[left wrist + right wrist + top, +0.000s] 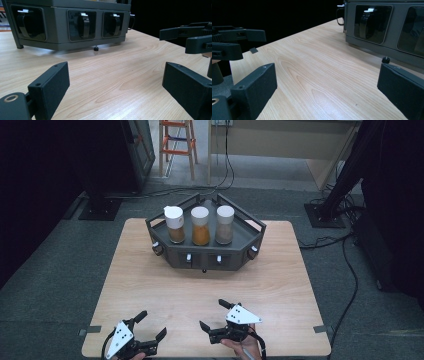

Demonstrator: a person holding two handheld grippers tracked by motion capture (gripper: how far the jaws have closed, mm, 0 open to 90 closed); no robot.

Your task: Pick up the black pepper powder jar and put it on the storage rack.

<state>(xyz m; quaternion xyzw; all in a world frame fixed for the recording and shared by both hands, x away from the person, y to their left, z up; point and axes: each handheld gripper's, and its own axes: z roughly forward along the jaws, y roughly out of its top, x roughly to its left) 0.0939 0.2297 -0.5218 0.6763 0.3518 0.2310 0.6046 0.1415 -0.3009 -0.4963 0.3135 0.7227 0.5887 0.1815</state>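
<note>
Pale wood covers the top of a small table (150, 280) that stands on grey carpet. At its far side sits a dark grey rack (205, 255) with angled corners and a low rail around its top. Three clear jars with white lids stand upright in a row on the rack, close together: the left jar (175, 225) holds brown powder, the middle jar (200, 226) holds orange powder, and the right jar (224, 225) holds grey-brown powder. The front wall of the rack has dark windowed recesses, each with a small black handle tipped in white.

At the near edge of the table, a person holds two black grippers, both low over the wood and well apart from the rack. The left gripper (148, 325) is near the left corner, its jaws spread wide with only bare tabletop between them. The right gripper (214, 314) is just right of centre, held by a hand (240, 347) at the table's edge; its jaws also stand wide apart, holding nothing. Each gripper carries a pale three-cornered plate on top.

From the left gripper view, the rack rises ahead beyond open wood, and the right gripper appears at the right edge. From the right gripper view, the rack sits ahead to the right.
</note>
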